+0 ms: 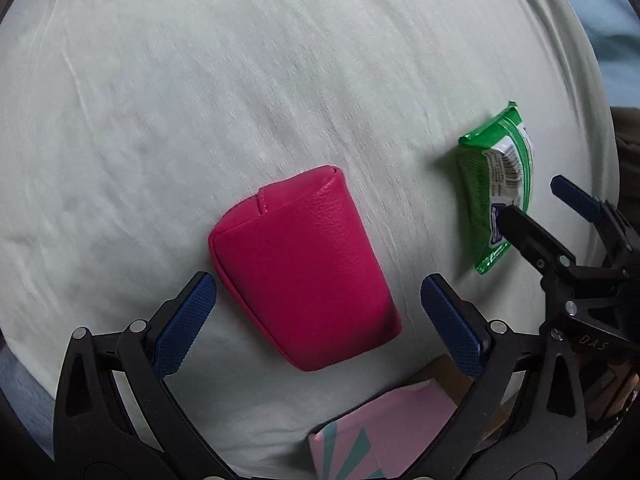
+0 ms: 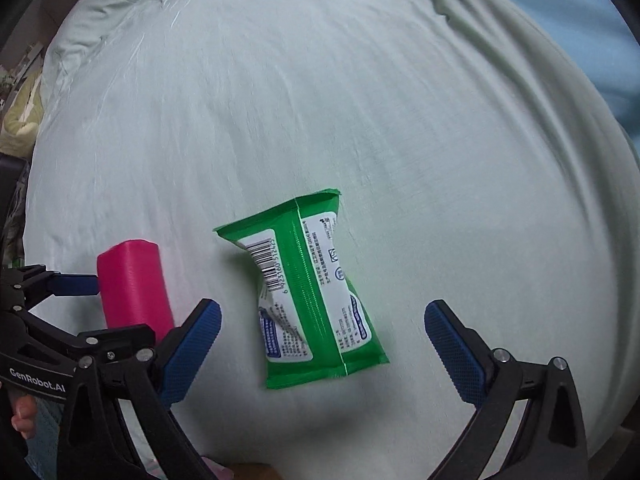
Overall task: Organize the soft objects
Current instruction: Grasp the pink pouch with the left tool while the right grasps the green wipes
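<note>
1. The pink pouch [image 1: 304, 268] — smooth, grained, seamed at one end — lies on the pale green sheet [image 1: 200, 100] between the spread fingers of the left gripper [image 1: 318, 324].
2. The green wipes packet [image 2: 316, 292] — crinkled, pinched at its middle, barcode up — lies beside it, before the right gripper [image 2: 322, 344], jaws wide.

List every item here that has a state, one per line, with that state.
pink pouch: closed, lying on the sheet, ungripped.
green wipes pack: sealed, creased at the middle, label side up, ungripped.
left claw: open, straddling the pouch.
right claw: open, straddling the pack.
</note>
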A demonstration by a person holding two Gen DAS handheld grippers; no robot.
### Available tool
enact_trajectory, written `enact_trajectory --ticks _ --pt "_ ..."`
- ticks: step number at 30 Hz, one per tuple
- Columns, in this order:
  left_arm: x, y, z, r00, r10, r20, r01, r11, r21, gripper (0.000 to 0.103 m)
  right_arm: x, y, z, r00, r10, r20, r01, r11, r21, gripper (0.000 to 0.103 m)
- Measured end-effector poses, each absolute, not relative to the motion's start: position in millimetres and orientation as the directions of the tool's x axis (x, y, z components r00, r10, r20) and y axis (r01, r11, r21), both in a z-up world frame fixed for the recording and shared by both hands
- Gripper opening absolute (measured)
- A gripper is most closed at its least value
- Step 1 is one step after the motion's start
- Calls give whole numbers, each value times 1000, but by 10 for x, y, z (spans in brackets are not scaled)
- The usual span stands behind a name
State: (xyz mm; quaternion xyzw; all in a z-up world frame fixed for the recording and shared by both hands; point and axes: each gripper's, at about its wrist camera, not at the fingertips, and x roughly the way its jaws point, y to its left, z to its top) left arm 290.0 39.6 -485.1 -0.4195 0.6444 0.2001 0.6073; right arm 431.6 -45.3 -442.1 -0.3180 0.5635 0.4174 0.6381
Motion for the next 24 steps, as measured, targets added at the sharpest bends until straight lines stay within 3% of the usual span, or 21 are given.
enact_trajectory --ticks 4,6,10,12,15,17,24 --pt "2896 389 -4985 94 -313 -945 -822 511 -251 101 4293 -352 -4654 0 122 -993 -919 392 48 100" --pt "2908 391 -5017 78 -295 -952 -829 512 -227 100 4279 -321 -4727 -17 110 -994 -922 382 59 89" --pt "2901 392 -5000 78 -276 -958 -839 501 -213 90 4228 -249 -4765 -7 103 -995 -930 366 45 83" --pt "2900 378 -4983 58 -262 -963 -834 518 -191 77 4205 -221 -4745 17 94 -995 -933 358 18 63" --pt "2842 395 -4958 68 -262 -963 -830 520 -200 65 4180 -191 -4694 37 98 -995 -934 358 0 46" --pt "2819 397 -4916 77 -261 -962 -817 537 -211 60 4159 -178 -4675 65 87 -994 -929 369 -29 40" --pt "2795 374 -4654 103 -211 -972 -743 633 -216 48 4012 -212 -4457 98 103 -990 -890 453 -41 34"
